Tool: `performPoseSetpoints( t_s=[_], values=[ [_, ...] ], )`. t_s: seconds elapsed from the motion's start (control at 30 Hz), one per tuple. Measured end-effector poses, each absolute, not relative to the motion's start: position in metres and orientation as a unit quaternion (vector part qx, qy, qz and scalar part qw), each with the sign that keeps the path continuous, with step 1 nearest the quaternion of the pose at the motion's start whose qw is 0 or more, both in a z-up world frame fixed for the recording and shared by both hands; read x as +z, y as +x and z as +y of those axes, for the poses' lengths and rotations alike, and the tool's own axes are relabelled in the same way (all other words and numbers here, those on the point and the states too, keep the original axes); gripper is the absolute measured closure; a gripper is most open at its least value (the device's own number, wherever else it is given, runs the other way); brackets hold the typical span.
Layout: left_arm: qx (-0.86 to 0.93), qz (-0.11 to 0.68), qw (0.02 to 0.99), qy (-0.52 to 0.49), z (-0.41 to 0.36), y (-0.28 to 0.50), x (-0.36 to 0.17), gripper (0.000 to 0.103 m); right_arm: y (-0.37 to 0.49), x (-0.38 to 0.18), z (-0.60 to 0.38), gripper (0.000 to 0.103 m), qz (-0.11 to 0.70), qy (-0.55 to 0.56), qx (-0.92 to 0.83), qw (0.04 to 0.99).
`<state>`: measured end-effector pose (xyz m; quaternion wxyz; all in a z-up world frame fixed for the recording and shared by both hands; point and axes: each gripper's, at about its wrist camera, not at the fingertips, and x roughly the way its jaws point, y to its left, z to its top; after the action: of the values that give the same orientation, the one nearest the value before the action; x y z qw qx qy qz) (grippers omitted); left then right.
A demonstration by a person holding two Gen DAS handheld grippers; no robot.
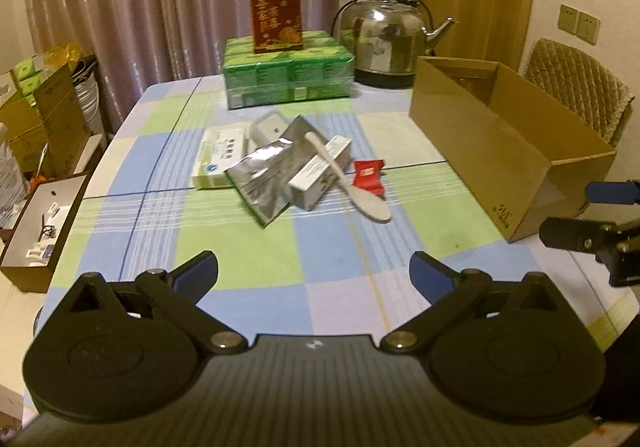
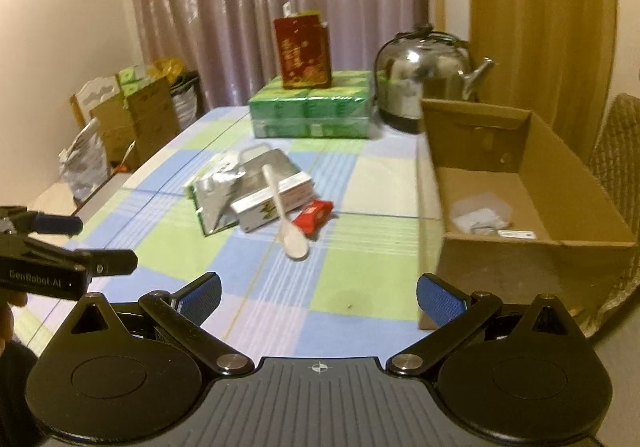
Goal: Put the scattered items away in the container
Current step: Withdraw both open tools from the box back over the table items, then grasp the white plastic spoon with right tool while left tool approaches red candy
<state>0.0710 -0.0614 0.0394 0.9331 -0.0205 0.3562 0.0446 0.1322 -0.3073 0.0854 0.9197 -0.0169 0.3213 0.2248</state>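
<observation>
On left hand-held gripper (image 2: 76, 243): "GenRobot.AI"; both it and right hand-held gripper (image 2: 319, 297) spread, empty.

White spoon (image 2: 289, 219) atop piled packets (image 1: 260, 179) left of open cardboard box (image 2: 576, 183)

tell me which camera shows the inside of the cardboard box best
The right wrist view: it looks down into the cardboard box, showing its floor and a clear plastic bag inside. The left wrist view shows mainly the outer side wall, with the floor hidden.
</observation>
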Motion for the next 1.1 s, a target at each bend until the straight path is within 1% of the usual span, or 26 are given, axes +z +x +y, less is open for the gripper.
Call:
performPoseSetpoints(
  t_s=[0.3, 0.87, 0.9, 1.0, 1.1],
  values=[
    [0.059, 0.365, 0.929, -0.016, -0.034, 0.077, 0.032, 0.001, 0.148, 0.074, -0.287, 0.002, 0.334, -0.035, 0.242, 0.910],
    [0.035, 0.389, 0.920, 0.005, -0.005, 0.126, -0.002, 0.001, 0.205, 0.043, -0.246, 0.002, 0.342, -0.070, 0.262, 0.899],
    [0.033, 0.390, 0.920, 0.004, -0.004, 0.128, -0.005, 0.001, 0.211, 0.039, -0.244, 0.003, 0.344, -0.073, 0.263, 0.898],
    [0.029, 0.390, 0.920, -0.001, 0.001, 0.136, -0.013, 0.001, 0.227, 0.026, -0.239, 0.016, 0.355, -0.077, 0.264, 0.893],
    [0.021, 0.389, 0.921, 0.006, 0.002, 0.145, -0.019, 0.001, 0.242, 0.014, -0.234, 0.021, 0.364, -0.081, 0.265, 0.889]
  ],
)
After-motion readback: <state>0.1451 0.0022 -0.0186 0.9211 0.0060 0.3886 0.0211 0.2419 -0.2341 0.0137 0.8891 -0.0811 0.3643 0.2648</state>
